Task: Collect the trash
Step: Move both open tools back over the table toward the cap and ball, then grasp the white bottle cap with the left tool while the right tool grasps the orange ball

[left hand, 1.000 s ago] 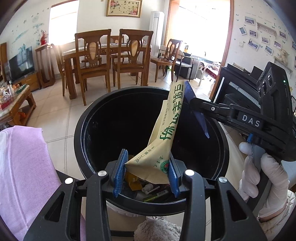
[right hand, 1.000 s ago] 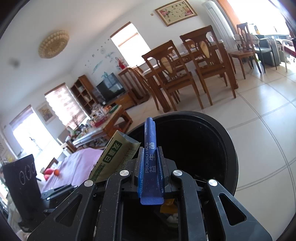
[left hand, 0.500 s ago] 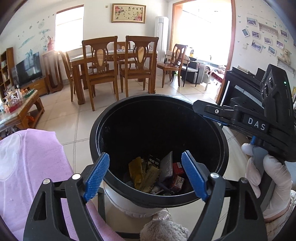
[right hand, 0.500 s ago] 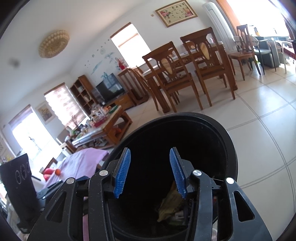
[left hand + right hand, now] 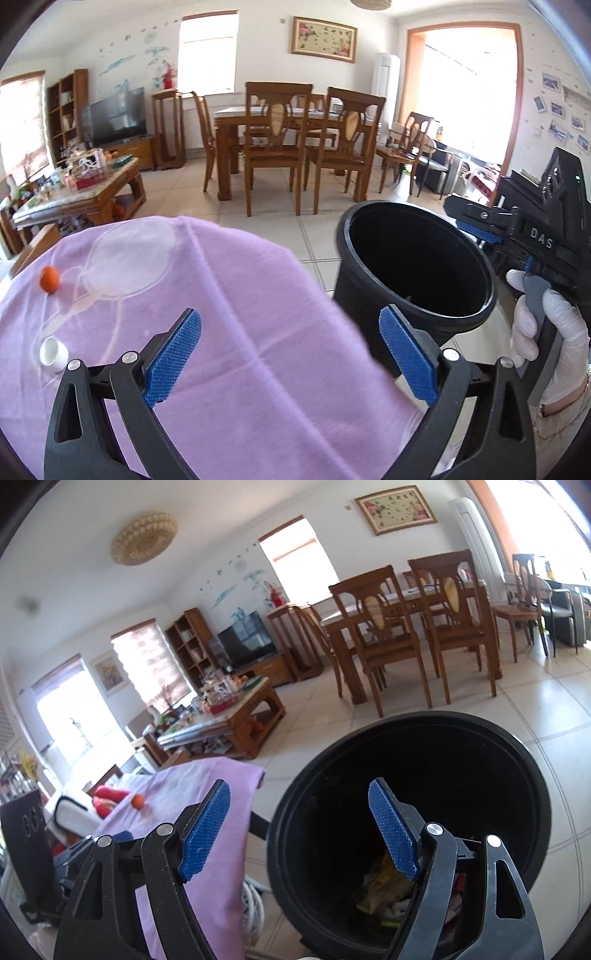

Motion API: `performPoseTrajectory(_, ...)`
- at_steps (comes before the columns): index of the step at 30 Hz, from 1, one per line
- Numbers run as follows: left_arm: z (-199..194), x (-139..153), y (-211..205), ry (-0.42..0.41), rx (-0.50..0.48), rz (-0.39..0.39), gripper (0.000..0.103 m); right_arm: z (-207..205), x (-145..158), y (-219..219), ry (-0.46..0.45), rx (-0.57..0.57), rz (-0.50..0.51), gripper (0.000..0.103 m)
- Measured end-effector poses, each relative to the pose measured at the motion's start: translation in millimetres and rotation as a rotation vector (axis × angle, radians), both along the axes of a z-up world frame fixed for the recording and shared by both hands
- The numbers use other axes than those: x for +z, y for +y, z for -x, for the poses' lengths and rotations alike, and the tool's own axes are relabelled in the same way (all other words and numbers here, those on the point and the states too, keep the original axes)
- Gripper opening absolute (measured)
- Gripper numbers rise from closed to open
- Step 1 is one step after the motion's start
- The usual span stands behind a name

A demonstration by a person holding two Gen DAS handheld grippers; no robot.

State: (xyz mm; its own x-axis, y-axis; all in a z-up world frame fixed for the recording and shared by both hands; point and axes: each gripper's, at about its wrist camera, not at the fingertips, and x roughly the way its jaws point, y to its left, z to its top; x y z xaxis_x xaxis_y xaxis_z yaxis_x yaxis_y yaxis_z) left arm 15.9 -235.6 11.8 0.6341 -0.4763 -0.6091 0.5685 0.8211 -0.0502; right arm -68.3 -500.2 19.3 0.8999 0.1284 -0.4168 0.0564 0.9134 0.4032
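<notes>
Now the left gripper is wide open over a purple cloth, and nothing sits between its blue pads. Its jaws have just been opening. The right gripper is open too, with nothing in it, and its jaws have also just been opening. One of its pads hangs over the cloth and the other hangs over the mouth of the black bin.

The trash lies at the bottom of the bin. It looks like yellow and pale wrappers, but they are too dark and small to read. In the left view the bin stands just beside the cloth, to the right, and you cannot see down to the bottom.

On the cloth there is a small orange ball and a small white cap, well apart from the bin. A see-through round thing lies near the ball.

A hand in a white glove holds the right gripper at the far right of the left view. White letters on that tool spell "DAS".

Behind it all is a wooden table with chairs, a low table full of stuff, a TV and a flower picture on the wall.
</notes>
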Motion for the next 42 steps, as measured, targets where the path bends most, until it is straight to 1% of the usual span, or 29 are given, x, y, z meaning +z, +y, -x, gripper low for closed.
performPoseTrajectory(5, -24, -5, 76, 0.02, 0.173, -0.002, 0.096, -33, 15, 68, -0.004, 0.117, 0.039, 0.077)
performPoseTrajectory(9, -47, -20, 128, 0.078, 0.287, -0.025, 0.096, -67, 25, 133, 0.007, 0.238, 0.094, 0.077)
performPoseTrajectory(12, -66, -30, 161, 0.137, 0.353, -0.002, 0.096, -98, 29, 188, 0.044, 0.335, 0.159, 0.077)
performPoseTrajectory(14, -74, -34, 172, 0.169, 0.365, 0.013, 0.095, -115, 31, 224, 0.054, 0.39, 0.193, 0.077)
performPoseTrajectory(17, -78, -37, 179, 0.171, 0.356, -0.007, 0.094, -140, 33, 272, 0.067, 0.452, 0.246, 0.077)
performPoseTrajectory(18, -80, -38, 182, 0.176, 0.35, -0.006, 0.09, -150, 34, 285, 0.075, 0.47, 0.261, 0.077)
performPoseTrajectory(21, -88, -42, 186, 0.198, 0.341, -0.009, 0.081, -183, 34, 323, 0.104, 0.512, 0.299, 0.077)
performPoseTrajectory(23, -93, -47, 190, 0.213, 0.338, -0.006, 0.077, -203, 32, 345, 0.12, 0.538, 0.329, 0.077)
performPoseTrajectory(24, -95, -49, 191, 0.221, 0.335, -0.004, 0.072, -213, 30, 356, 0.13, 0.548, 0.348, 0.077)
performPoseTrajectory(25, -95, -50, 191, 0.227, 0.333, -0.003, 0.07, -223, 28, 367, 0.137, 0.556, 0.361, 0.077)
performPoseTrajectory(26, -95, -49, 192, 0.223, 0.324, 0.009, 0.054, -233, 26, 376, 0.147, 0.564, 0.371, 0.077)
performPoseTrajectory(27, -96, -50, 195, 0.23, 0.326, 0.016, 0.041, -243, 24, 386, 0.159, 0.571, 0.379, 0.077)
performPoseTrajectory(28, -97, -50, 200, 0.234, 0.336, 0.03, 0.036, -251, 19, 386, 0.17, 0.577, 0.382, 0.077)
performPoseTrajectory(30, -96, -51, 209, 0.251, 0.332, 0.088, 0.036, -268, 12, 402, 0.19, 0.584, 0.395, 0.077)
performPoseTrajectory(31, -95, -51, 213, 0.251, 0.343, 0.1, 0.036, -275, 7, 410, 0.196, 0.588, 0.402, 0.075)
performPoseTrajectory(36, -87, -44, 245, 0.216, 0.436, 0.177, 0.036, -312, -21, 435, 0.256, 0.599, 0.416, 0.068)
performPoseTrajectory(37, -86, -45, 250, 0.216, 0.451, 0.187, 0.036, -316, -27, 439, 0.265, 0.602, 0.419, 0.065)
performPoseTrajectory(39, -86, -45, 256, 0.211, 0.467, 0.201, 0.036, -326, -37, 450, 0.287, 0.606, 0.423, 0.065)
performPoseTrajectory(42, -87, -41, 254, 0.195, 0.467, 0.191, 0.036, -339, -48, 464, 0.312, 0.607, 0.409, 0.065)
